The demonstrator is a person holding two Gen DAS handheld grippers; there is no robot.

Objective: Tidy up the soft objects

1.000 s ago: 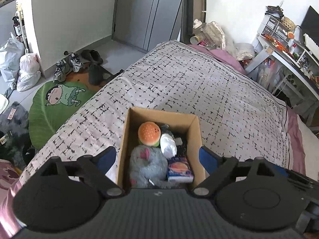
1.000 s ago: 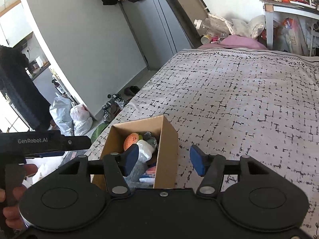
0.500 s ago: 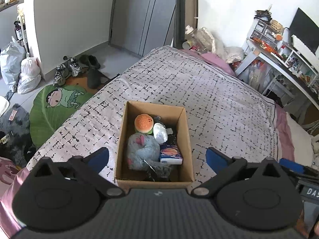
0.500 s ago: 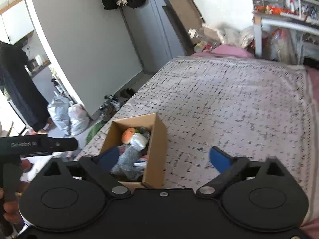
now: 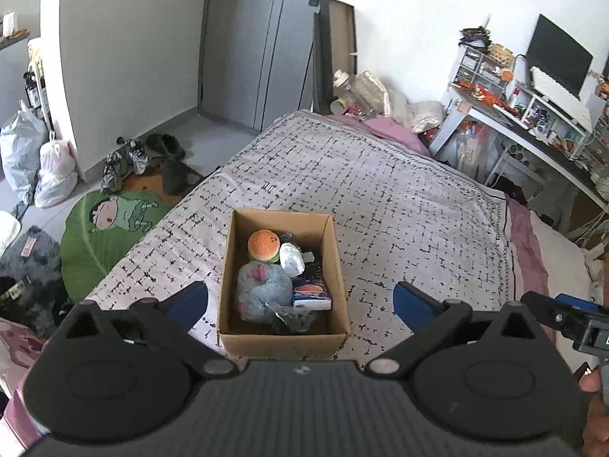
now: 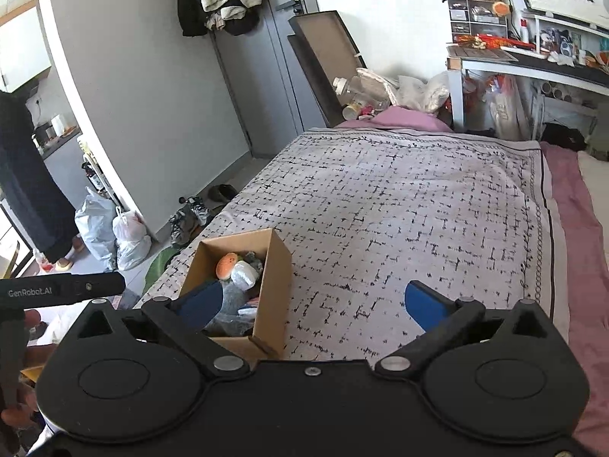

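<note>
A cardboard box [image 5: 335, 266] [image 6: 272, 289] stands on the patterned bedspread [image 5: 399, 190] [image 6: 399, 209]. Inside lie a burger plush [image 5: 263, 244] [image 6: 227, 265], a grey plush with pink patches [image 5: 262, 291], a white soft ball [image 5: 291, 259] [image 6: 244, 274] and a small tissue pack [image 5: 312, 299]. My left gripper [image 5: 300, 301] hangs open in front of and above the box, nothing between its blue pads. My right gripper [image 6: 314, 301] is open to the right of the box, empty, its left finger [image 6: 201, 302] in front of the box's opening.
The bed's left edge drops to a floor with a green cartoon mat [image 5: 106, 224], shoes [image 5: 129, 160] and plastic bags [image 5: 45, 171] [image 6: 114, 236]. A cluttered desk [image 5: 533, 122] [image 6: 525, 57] stands at the right. Bottles and bags [image 5: 365, 95] pile at the bed's far end.
Both grippers pulled back and rose away from the box, which now looks smaller. The right gripper's jaws opened wide; the left widened a little.
</note>
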